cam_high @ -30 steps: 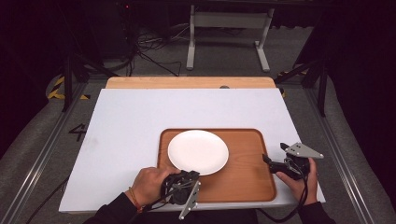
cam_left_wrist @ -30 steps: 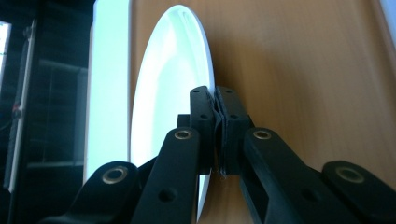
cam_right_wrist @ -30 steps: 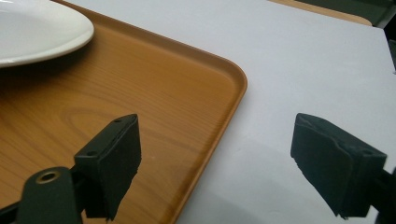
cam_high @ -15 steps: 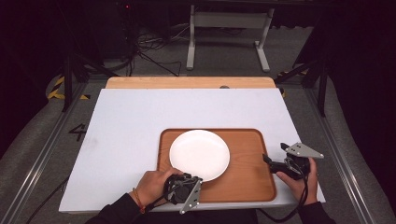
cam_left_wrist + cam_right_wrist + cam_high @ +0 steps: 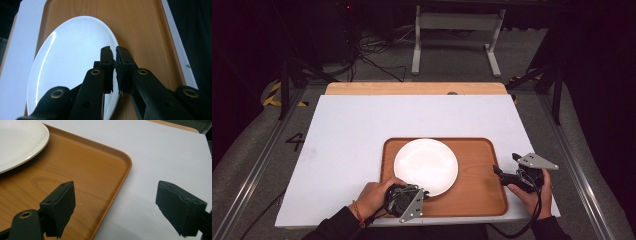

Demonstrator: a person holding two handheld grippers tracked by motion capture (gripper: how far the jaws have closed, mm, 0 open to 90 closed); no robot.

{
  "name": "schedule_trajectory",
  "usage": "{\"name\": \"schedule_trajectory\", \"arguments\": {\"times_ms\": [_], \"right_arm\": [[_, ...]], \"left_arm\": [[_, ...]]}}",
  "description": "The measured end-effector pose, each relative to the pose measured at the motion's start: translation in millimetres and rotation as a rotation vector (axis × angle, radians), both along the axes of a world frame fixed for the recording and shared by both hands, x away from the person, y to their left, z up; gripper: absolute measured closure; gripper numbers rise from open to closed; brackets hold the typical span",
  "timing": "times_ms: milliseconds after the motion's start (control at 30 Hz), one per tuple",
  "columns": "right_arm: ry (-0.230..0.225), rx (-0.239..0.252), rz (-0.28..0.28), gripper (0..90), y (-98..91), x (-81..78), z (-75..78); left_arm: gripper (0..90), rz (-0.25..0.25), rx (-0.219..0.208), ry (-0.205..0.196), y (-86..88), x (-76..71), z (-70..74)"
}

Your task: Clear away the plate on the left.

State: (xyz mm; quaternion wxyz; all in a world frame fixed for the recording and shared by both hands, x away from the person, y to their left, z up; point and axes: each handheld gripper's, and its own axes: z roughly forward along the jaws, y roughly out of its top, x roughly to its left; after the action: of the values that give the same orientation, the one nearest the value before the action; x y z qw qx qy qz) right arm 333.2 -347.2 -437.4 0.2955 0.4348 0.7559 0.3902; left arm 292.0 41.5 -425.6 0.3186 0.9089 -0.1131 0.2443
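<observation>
Left tool (image 5: 115, 56) clamps the near rim of 1 plate (image 5: 426, 166) on 1 tray (image 5: 477, 185); right tool (image 5: 115, 207), jaws apart, straddles the tray's right edge beside bare worktop (image 5: 352, 130).

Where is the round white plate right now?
In the high view, the round white plate lies on the left half of the brown wooden tray, its near rim clamped by the left gripper.

A white-topped table (image 5: 362, 135) with a bare wooden strip at its far edge carries a wooden tray (image 5: 477, 165) near the front edge.
</observation>
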Motion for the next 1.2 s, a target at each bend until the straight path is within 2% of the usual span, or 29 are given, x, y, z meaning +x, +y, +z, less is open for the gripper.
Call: {"name": "schedule_trajectory", "arguments": {"times_ms": [267,333,467,533,567,600,633,667,800,867,1067,1200], "right_arm": [[0.0,0.001,0.0,16.7,-0.1,0.0,0.0],[-0.001,0.001,0.0,16.7,-0.2,0.0,0.0],[-0.001,0.0,0.002,16.7,0.0,-0.1,0.0],[-0.002,0.001,0.001,16.7,-0.1,-0.2,0.1],[-0.002,0.001,0.0,16.7,-0.2,-0.1,0.1],[-0.001,0.002,0.0,16.6,-0.2,-0.1,0.1],[-0.001,0.001,0.001,16.6,-0.1,-0.1,0.1],[-0.001,0.0,0.001,16.7,0.0,-0.1,0.0],[-0.001,-0.003,0.003,16.7,0.4,0.0,0.0],[0.0,-0.002,0.002,16.7,0.3,0.0,-0.1],[-0.001,-0.008,0.002,16.7,0.7,-0.2,0.1],[-0.006,-0.014,0.005,16.6,1.3,-0.4,0.6]], "left_arm": [[81.4,0.028,-0.033,-0.005,5.9,5.2,4.4],[79.7,0.047,-0.065,-0.003,9.6,8.2,7.0],[76.6,0.073,-0.101,-0.003,16.1,12.6,12.4],[76.1,0.079,-0.108,0.003,18.2,13.4,13.6],[76.0,0.079,-0.11,-0.007,20.2,14.8,15.5],[76.0,0.085,-0.131,0.004,20.9,15.0,15.3],[75.6,0.094,-0.128,0.007,22.4,15.1,16.3],[74.7,0.094,-0.134,-0.002,24.1,16.6,18.4],[67.7,0.107,-0.143,-0.006,27.6,19.5,21.3],[66.1,0.122,-0.153,0.011,30.5,20.8,21.7],[49.4,0.156,-0.171,0.014,35.6,27.2,24.3],[42.5,0.211,-0.196,0.022,42.5,33.2,27.0]]}}
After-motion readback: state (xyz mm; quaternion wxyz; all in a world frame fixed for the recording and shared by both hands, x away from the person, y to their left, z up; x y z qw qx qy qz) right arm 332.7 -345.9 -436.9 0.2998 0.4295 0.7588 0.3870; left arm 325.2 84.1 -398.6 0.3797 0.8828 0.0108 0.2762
